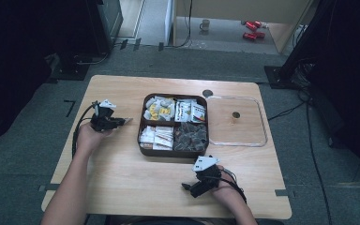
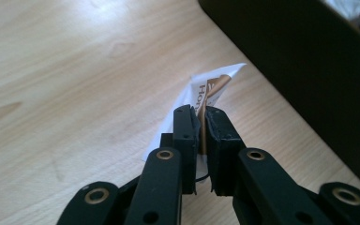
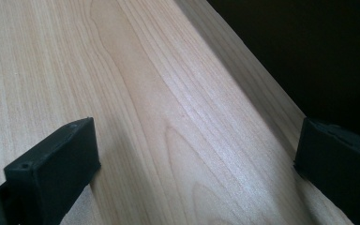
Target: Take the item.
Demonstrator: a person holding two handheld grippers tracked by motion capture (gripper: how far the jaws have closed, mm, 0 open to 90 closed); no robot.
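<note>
The left tongs (image 2: pixel 201 117) are clamped on a white-and-brown sachet (image 2: pixel 211 91), held just above the counter (image 1: pixel 122 173) beside the left wall of the brown tray (image 1: pixel 141 136), toward the counter's left edge. The right tongs (image 1: pixel 187 187) gape wide, holding nothing, low over bare wood near the front edge.

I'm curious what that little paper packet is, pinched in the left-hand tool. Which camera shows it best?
The left gripper view: the packet sits close up between the shut jaws, white with brown print. The high view shows it as a small pale sliver at the left gripper tip.
</note>
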